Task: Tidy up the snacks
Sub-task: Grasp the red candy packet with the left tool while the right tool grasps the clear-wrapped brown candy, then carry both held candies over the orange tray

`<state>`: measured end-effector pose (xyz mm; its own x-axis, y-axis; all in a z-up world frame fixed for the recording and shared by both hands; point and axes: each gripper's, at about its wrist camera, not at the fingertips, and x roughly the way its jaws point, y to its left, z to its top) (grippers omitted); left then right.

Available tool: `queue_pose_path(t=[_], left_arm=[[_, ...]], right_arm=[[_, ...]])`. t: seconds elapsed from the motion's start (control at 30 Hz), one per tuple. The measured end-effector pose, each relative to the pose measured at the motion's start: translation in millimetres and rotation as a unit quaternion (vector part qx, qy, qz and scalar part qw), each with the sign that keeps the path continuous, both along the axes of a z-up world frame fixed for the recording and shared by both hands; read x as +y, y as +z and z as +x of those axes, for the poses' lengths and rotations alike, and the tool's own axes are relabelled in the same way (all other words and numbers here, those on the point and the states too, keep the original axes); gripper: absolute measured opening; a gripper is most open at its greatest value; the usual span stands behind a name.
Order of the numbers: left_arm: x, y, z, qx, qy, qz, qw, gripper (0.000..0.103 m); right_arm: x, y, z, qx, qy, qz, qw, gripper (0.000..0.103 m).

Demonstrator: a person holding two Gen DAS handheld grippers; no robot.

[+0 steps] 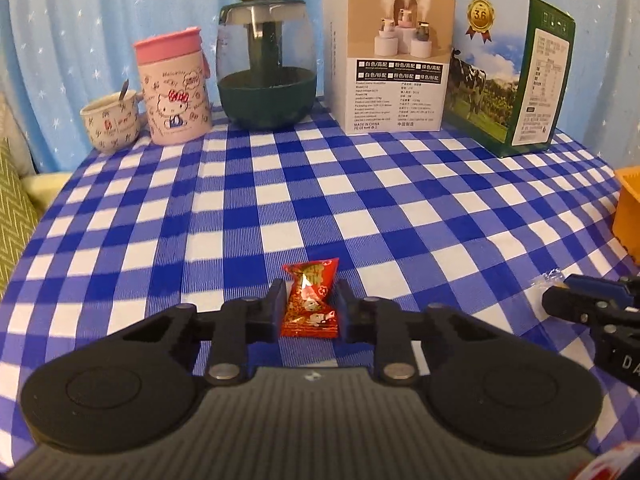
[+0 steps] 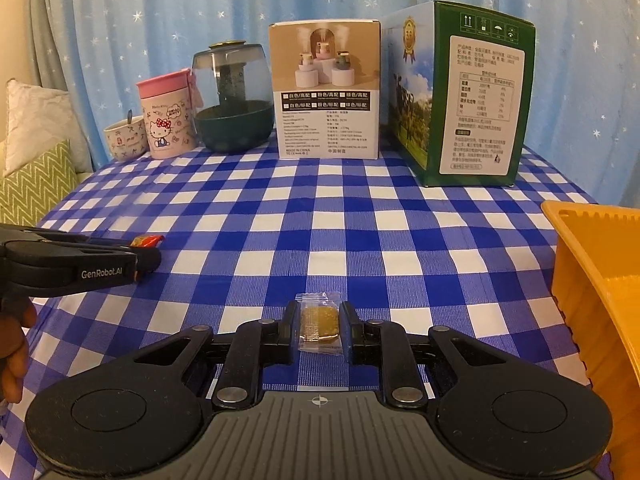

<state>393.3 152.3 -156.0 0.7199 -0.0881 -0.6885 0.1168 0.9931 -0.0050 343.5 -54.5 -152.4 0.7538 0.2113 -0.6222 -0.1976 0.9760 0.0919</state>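
Observation:
A red snack packet (image 1: 310, 300) stands between the fingers of my left gripper (image 1: 310, 300), which is shut on it just above the checked tablecloth. A clear packet with a yellow-brown snack (image 2: 320, 320) sits between the fingers of my right gripper (image 2: 320, 320), which is shut on it. In the right wrist view the left gripper (image 2: 148, 254) shows at the left with the red packet (image 2: 146, 241) poking out. In the left wrist view the right gripper (image 1: 560, 292) shows at the right with a clear wrapper end (image 1: 546, 278) sticking out. An orange bin (image 2: 600, 300) stands at the right.
Along the back stand a small cup with a spoon (image 1: 110, 122), a pink Hello Kitty mug (image 1: 174, 88), a dark green glass humidifier (image 1: 266, 64), a white product box (image 1: 394, 60) and a green milk carton box (image 1: 516, 76). Blue curtain behind. Cushions lie left of the table (image 2: 36, 160).

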Motion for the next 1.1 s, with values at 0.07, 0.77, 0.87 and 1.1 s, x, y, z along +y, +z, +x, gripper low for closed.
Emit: queue_pose_path(t=[0.07, 0.77, 0.87, 1.1], left_arm=[[0, 3, -5, 0.003, 0.006, -0.009, 0.9999, 0.022], [-23, 21, -99, -0.012, 0.058, -0.035, 0.9976, 0.035], [-20, 18, -89, -0.008, 0.068, -0.049, 0.9965, 0.036], [-21, 7, -63, 0.004, 0.076, -0.062, 0.9952, 0.035]], right_arm=[[-2, 2, -2, 0.001, -0.001, 0.001, 1.0, 0.021], [-33, 24, -76, 0.028, 0.001, 0.004, 1.0, 0.021], [-32, 23, -76, 0.03, 0.002, 0.004, 1.0, 0.021], [-32, 19, -64, 0.029, -0.001, -0.002, 1.0, 0.021]])
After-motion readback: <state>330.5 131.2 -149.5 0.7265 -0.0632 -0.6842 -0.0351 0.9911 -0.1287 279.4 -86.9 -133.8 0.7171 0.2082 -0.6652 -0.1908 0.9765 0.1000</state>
